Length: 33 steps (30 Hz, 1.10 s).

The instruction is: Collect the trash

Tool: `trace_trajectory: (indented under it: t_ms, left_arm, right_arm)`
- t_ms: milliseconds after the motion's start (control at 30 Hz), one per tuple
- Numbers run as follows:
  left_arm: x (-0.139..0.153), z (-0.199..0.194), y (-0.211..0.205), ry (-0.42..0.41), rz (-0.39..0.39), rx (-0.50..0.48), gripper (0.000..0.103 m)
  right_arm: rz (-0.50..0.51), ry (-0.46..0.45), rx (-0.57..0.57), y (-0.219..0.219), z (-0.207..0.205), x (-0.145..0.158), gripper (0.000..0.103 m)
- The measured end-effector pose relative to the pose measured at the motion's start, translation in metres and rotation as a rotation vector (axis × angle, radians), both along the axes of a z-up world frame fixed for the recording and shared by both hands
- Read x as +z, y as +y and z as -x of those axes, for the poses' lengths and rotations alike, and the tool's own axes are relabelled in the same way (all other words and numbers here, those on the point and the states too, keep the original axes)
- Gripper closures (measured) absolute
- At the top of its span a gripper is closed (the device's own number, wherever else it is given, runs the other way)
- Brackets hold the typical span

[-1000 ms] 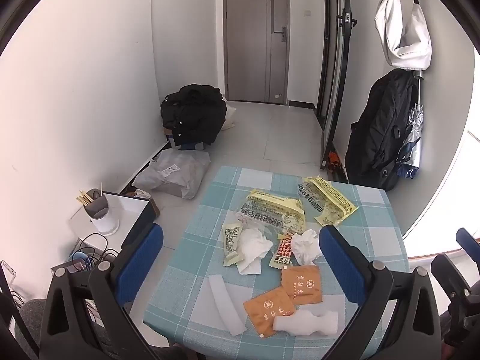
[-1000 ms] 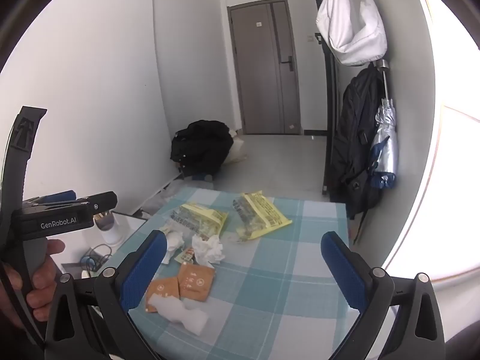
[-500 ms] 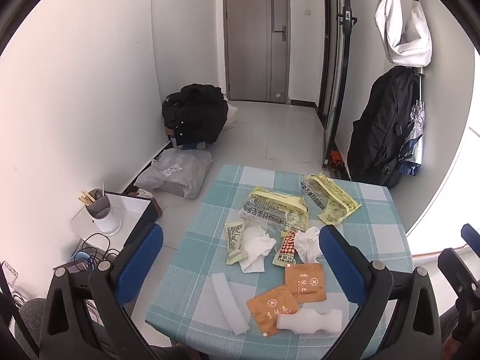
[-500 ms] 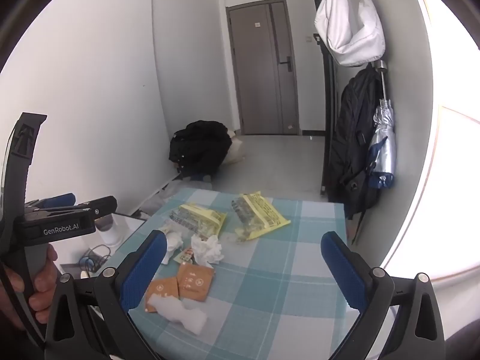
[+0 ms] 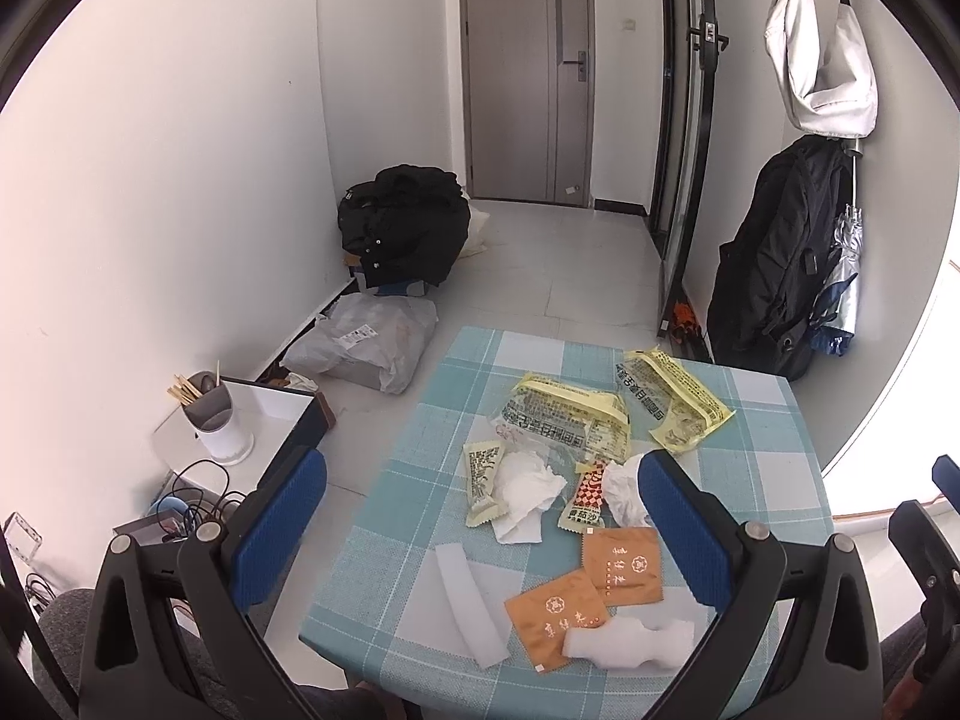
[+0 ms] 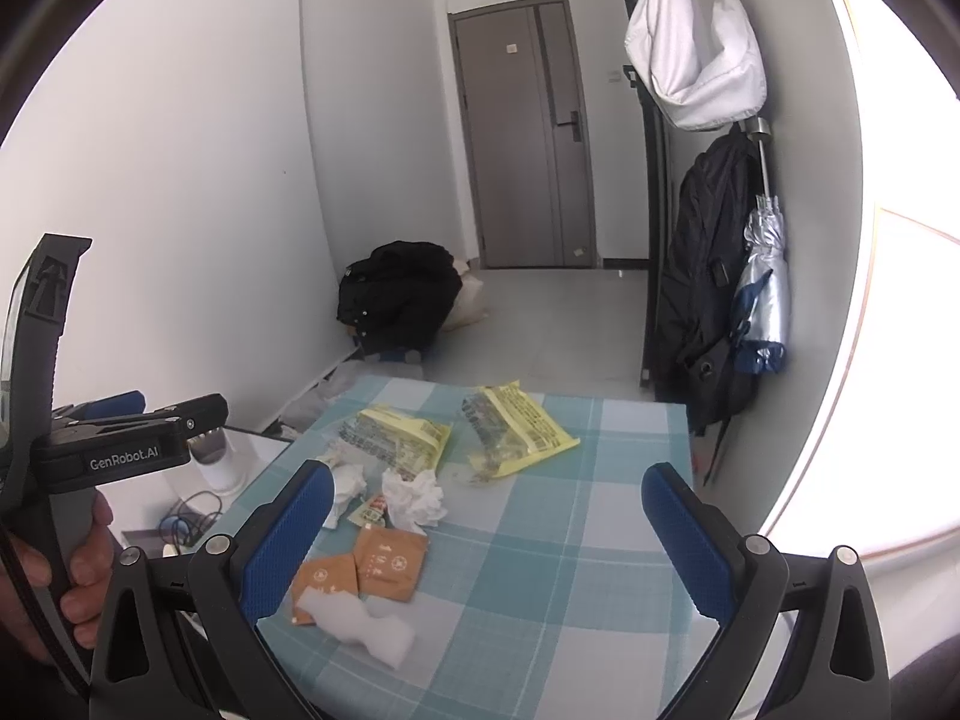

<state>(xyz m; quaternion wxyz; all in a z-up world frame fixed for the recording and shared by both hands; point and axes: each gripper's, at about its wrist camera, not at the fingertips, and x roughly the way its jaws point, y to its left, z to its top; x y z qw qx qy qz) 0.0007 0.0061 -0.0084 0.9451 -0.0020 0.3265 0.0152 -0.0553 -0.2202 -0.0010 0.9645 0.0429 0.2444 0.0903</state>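
Not much has changed in the last second: both views just drift a touch closer to the teal checked tablecloth table [image 5: 762, 420]. Left gripper [image 5: 480, 516] and right gripper [image 6: 486, 516] both gape wide, holding nothing. Yellow printed snack wrappers [image 5: 570, 420], crumpled white tissues [image 5: 525, 483] and orange square sachets [image 5: 621, 558] all sit untouched mid-table, so collecting hasn't started.
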Motion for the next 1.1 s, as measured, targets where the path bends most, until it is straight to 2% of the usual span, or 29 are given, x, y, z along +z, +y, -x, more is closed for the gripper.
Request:
trace_trajectory:
  t_ms: [1100]
  left_arm:
    - [-0.0007,-0.0014,-0.0055,0.024,0.000,-0.022,0.001]
  right_arm:
    - [-0.025,-0.017,0.024,-0.0001,0.0038,0.0017,0.000]
